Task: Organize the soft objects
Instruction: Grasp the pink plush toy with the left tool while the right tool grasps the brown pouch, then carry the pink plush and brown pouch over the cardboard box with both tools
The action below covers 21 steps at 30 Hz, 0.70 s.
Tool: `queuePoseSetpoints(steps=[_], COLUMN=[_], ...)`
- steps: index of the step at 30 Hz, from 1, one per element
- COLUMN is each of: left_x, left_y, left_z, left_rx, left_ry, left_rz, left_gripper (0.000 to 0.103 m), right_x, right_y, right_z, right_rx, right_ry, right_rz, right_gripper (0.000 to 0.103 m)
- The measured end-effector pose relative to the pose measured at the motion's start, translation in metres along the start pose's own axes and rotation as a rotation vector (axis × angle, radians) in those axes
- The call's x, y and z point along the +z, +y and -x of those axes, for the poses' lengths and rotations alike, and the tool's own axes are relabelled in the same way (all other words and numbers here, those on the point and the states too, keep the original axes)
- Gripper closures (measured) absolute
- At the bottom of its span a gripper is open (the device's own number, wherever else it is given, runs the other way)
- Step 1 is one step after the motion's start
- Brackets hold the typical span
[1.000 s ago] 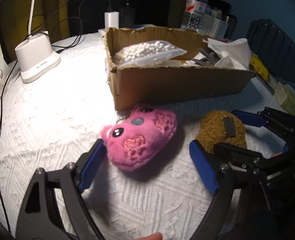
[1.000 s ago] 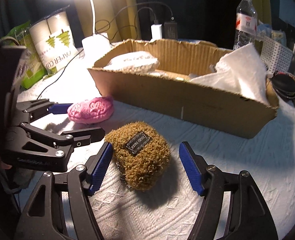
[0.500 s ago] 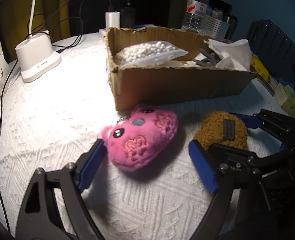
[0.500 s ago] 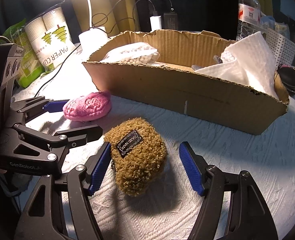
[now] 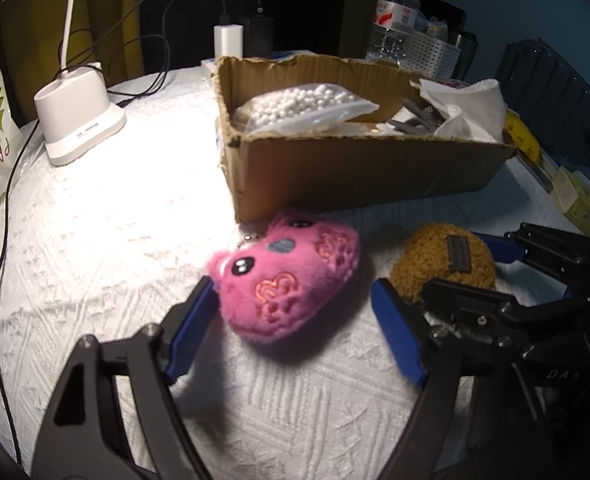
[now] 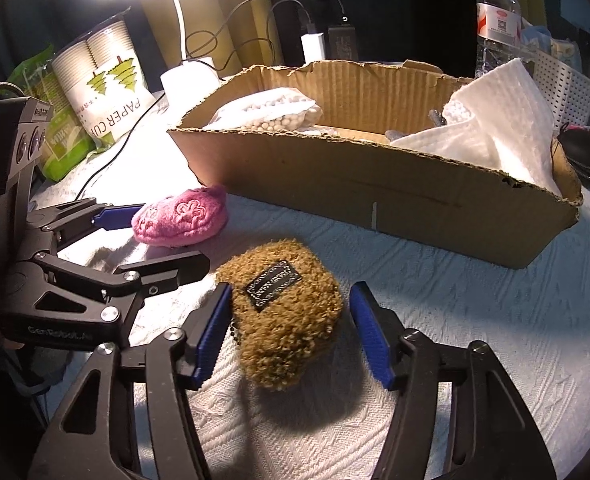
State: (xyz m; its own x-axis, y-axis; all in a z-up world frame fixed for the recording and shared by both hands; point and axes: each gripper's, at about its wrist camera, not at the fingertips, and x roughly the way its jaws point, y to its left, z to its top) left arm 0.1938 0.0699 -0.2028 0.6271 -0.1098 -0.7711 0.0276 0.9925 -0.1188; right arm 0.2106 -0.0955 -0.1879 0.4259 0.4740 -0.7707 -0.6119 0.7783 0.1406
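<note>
A pink plush toy point(image 5: 289, 280) lies on the white tablecloth between the blue pads of my open left gripper point(image 5: 295, 328); the left pad touches it. It also shows in the right wrist view point(image 6: 181, 222). A brown fuzzy pouch point(image 6: 285, 312) with a dark label lies between the pads of my open right gripper point(image 6: 291, 332), close to the left pad. The pouch also shows in the left wrist view point(image 5: 443, 264). A cardboard box point(image 5: 355, 172) stands just behind both; it holds a bag of white beads point(image 5: 307, 106) and white paper towel point(image 6: 495, 120).
A white lamp base point(image 5: 79, 120) and cables stand at the back left, with a paper-cup pack point(image 6: 103, 80) beside them. A water bottle point(image 6: 497, 12) and a white basket point(image 6: 563, 84) stand behind the box. The two grippers sit side by side, nearly touching.
Both grippers have crept forward, so the pink toy and the brown pouch sit deeper between their pads. Neither object has been lifted.
</note>
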Motion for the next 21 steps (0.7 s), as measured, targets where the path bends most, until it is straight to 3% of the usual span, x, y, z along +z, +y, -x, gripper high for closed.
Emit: queuePoseSetpoints(steps=[5, 7, 16, 21], left_x=[0.000, 0.000, 0.000, -0.001], left_y=[0.002, 0.001, -0.001, -0.004], left_z=[0.001, 0.002, 0.003, 0.013], left_rx=[0.010, 0.012, -0.016, -0.028], left_ry=[-0.004, -0.008, -0.011, -0.053], left_rz=[0.005, 0.004, -0.005, -0.021], left_gripper=[0.034, 0.044, 0.054, 0.055], right_x=[-0.001, -0.001, -0.003, -0.001], right_y=[0.002, 0.003, 0.004, 0.001], right_z=[0.002, 0.002, 0.011, 0.020], right_rx=[0.015, 0.015, 0.004, -0.018], right_ry=[-0.001, -0.001, -0.012, -0.025], right_rz=[0.007, 0.012, 0.026, 0.033], right_gripper=[0.053, 0.054, 0.058, 0.059])
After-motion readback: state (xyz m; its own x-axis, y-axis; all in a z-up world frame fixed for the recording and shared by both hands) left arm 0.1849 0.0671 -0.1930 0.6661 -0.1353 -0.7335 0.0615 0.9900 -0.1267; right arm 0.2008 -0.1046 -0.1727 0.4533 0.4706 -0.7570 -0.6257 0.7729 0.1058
